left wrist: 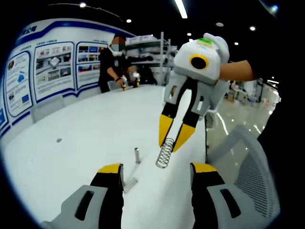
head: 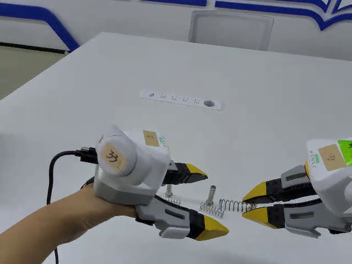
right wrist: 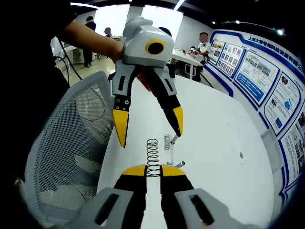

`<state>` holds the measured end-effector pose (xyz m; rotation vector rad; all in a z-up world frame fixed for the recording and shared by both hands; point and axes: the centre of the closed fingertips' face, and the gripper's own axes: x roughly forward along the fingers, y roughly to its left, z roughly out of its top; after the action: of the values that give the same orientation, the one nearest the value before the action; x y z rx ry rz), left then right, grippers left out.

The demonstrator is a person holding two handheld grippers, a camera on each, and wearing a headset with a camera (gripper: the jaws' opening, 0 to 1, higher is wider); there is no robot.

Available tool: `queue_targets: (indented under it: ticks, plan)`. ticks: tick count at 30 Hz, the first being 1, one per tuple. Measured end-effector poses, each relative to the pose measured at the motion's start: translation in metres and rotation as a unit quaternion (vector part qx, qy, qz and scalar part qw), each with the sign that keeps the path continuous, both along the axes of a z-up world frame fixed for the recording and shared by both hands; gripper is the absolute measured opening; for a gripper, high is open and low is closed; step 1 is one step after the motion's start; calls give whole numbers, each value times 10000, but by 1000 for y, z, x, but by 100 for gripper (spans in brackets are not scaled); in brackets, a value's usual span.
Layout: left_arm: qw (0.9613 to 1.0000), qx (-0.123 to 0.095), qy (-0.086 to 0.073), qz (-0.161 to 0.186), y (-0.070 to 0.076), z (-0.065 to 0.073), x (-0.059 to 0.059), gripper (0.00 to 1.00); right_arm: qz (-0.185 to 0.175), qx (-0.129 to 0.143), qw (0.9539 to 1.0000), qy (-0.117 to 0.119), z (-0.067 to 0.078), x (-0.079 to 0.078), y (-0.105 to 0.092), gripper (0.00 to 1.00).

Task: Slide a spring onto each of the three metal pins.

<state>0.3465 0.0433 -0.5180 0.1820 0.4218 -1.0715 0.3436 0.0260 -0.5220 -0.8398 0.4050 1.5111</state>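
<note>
Over the bench (head: 247, 82), the right tool (head: 245, 207) pinches one end of a spring (head: 234, 205) that juts ahead of its tips toward a bare upright pin (head: 210, 194) just beyond, while the left tool (right wrist: 150, 135) faces it, spread wide and empty. Threading step, I'd say: next, tip the spring's free end over that pin and lower.

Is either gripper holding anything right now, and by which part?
The right gripper pinches a spring by its near end; the rest juts out free beyond the jaws. The left gripper is open and holds nothing.
</note>
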Motion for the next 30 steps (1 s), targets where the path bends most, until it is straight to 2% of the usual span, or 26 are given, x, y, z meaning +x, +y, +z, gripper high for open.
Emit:
queue_targets:
  ticks: [10, 17, 21, 27, 30]
  plan:
    - [9999, 63, 68, -68, -2, -4, -6, 33, 248, -82, 9997, -23, -4, -8, 6, 10]
    - [9998, 144, 70, -155, -2, -8, -10, 25, 302, -87, 9995, 12, -5, -11, 8, 10]
    - [9996, 88, 80, -247, -6, -6, -13, 21, 315, -38, 9995, 54, -3, -13, 10, 10]
    - [9989, 271, 46, -386, -9, -10, -15, 16, 336, 15, 9994, 69, 0, -15, 11, 10]
    - [9989, 277, 24, -375, -10, -9, -14, 13, 337, 8, 9994, 63, -1, -15, 11, 10]
